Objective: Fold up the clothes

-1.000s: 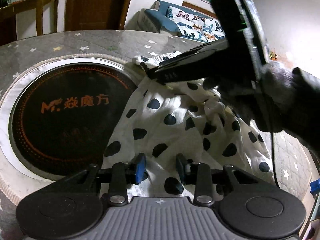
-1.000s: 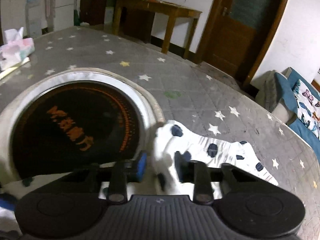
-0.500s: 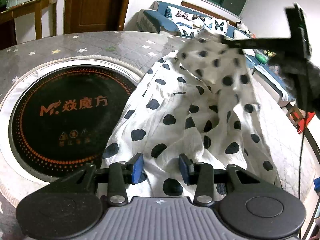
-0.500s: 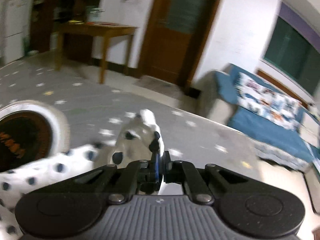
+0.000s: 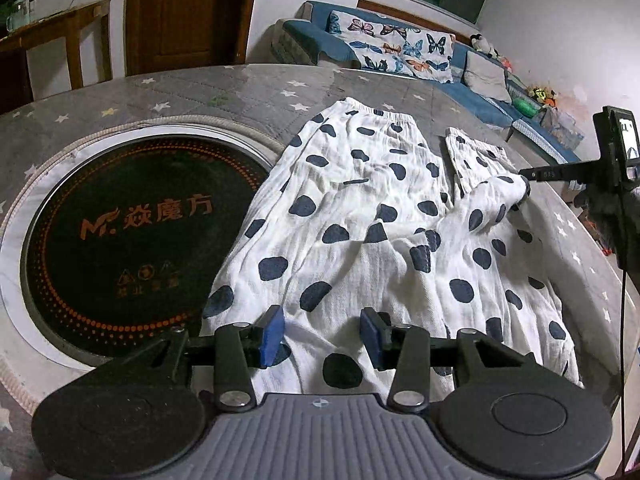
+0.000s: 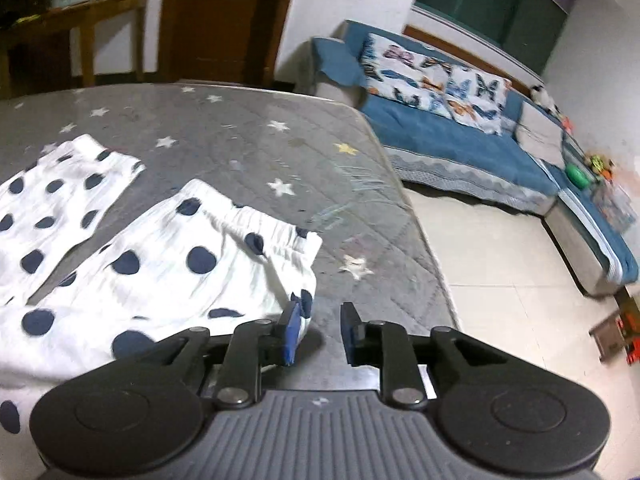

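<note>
The left wrist camera sits just behind its left tongs [image 5: 320, 334], tilted down and close over the star-printed surface [image 5: 248, 88], facing the door [image 5: 188, 12] and the blue sofa [image 5: 340, 46]. The right wrist camera rides behind the right tongs [image 6: 318, 332], also tilted down, looking across the surface's far corner toward the same sofa and the tiled floor [image 6: 500, 280] (its picture slightly blurred). Both views share the polka-dot trousers [image 5: 380, 220], the surface, the sofa and the wooden side table [image 5: 60, 28]. The left view also catches the right tongs at its right edge.

garment [image 5: 372, 216] | white, navy dots | spread flat, rumpled | grey table
</note>
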### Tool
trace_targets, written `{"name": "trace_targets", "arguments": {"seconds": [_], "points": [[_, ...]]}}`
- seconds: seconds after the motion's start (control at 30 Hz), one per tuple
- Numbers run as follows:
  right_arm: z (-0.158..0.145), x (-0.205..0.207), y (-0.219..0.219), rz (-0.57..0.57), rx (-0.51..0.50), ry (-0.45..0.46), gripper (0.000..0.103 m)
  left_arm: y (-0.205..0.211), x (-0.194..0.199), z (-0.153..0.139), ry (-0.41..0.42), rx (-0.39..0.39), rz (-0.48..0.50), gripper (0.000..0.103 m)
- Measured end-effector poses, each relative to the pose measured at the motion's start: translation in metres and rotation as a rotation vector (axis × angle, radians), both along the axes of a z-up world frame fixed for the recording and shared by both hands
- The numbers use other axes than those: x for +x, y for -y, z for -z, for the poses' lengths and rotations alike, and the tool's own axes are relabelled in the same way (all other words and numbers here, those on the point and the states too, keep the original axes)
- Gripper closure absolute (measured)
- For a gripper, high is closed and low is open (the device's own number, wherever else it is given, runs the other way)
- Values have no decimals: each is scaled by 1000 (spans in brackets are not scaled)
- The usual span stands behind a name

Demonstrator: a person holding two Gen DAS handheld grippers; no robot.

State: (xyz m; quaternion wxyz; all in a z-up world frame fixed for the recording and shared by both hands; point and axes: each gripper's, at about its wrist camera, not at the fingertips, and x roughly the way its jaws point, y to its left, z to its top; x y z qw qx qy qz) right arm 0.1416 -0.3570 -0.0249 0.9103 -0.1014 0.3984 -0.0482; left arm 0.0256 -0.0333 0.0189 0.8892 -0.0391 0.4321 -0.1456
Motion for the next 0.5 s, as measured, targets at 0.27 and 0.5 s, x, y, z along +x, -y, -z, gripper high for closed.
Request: {"name": "trace_targets", "arguments": {"seconds": [0.27,0.5], "points": [[-36,14,-71,-211,110,89,79,1,-3,-4,7,2,-6,53],[-30,58,-151,-391,240,-3,75,-18,-17,-23,98,30,-75,53]]}}
